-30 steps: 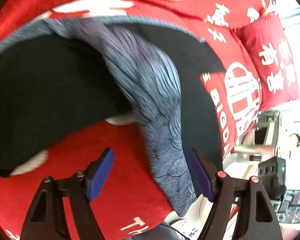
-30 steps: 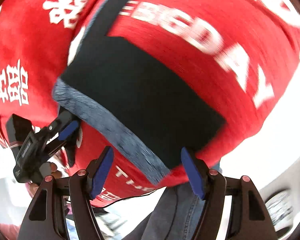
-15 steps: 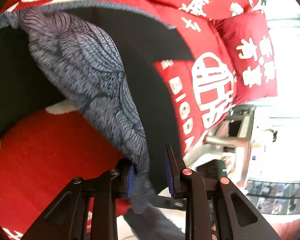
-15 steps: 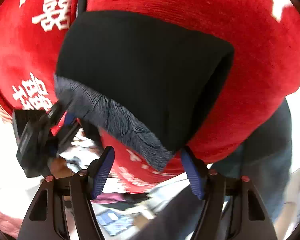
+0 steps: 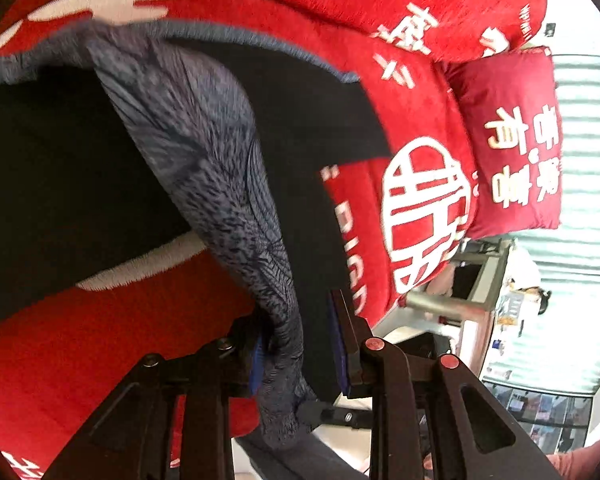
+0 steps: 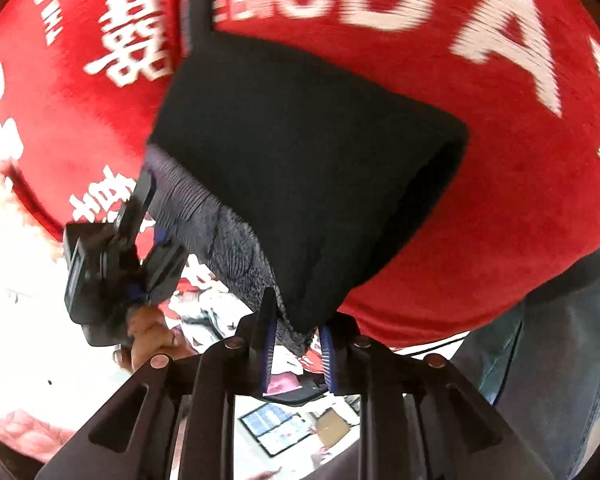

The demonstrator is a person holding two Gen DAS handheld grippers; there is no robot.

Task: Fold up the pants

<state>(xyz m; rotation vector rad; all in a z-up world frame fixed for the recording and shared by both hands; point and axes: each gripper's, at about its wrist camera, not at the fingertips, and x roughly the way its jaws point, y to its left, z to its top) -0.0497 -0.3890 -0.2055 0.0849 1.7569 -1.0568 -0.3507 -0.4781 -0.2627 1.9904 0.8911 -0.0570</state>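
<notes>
Pants (image 5: 204, 168) lie spread on the blanket (image 5: 100, 352), one corner lifted between the left gripper (image 5: 298, 344) fingers. In the right wrist view the right gripper (image 6: 296, 350) has the near corner between its fingers, left gripper off to the left at the same edge. A cushion (image 5: 512, 140) sits beyond, at the blanket's far right.

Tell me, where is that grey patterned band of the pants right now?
The grey patterned band hangs over the red blanket, pinched by the left gripper and the right gripper.

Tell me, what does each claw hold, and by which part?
Both hold the pants by the patterned grey band: left claw one corner, right claw the other.
</notes>
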